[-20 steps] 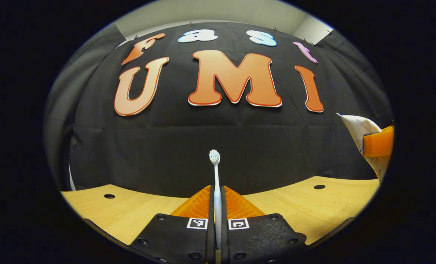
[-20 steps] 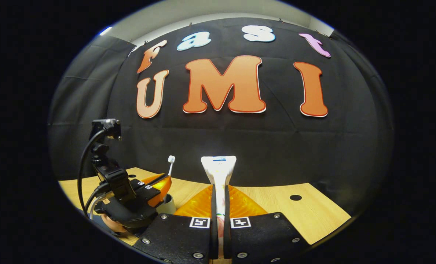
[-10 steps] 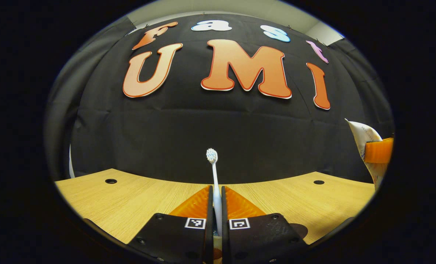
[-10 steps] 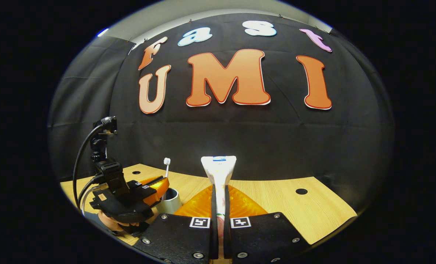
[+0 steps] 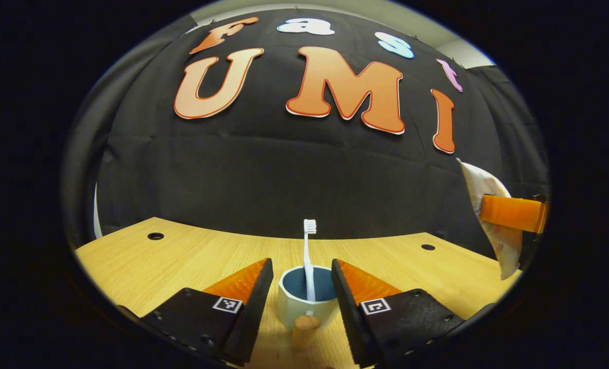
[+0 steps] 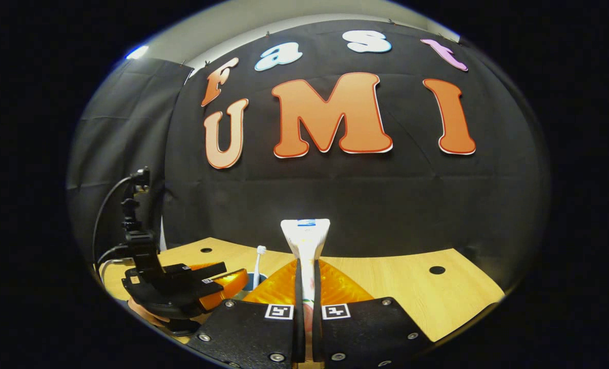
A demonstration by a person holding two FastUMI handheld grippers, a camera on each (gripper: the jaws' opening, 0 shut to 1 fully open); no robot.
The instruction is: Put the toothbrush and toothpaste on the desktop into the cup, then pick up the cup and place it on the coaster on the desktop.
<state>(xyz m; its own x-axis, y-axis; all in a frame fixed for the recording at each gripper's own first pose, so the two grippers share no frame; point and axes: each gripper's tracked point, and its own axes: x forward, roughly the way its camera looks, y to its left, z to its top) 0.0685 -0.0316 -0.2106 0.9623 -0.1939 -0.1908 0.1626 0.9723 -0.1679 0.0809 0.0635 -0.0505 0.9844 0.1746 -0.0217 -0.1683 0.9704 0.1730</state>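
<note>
The toothbrush stands in the cup mid-desktop, the left gripper spread wide around it. The right gripper is clamped on the toothpaste (upright, probably cap-down). Next: lower it into the cup.
</note>
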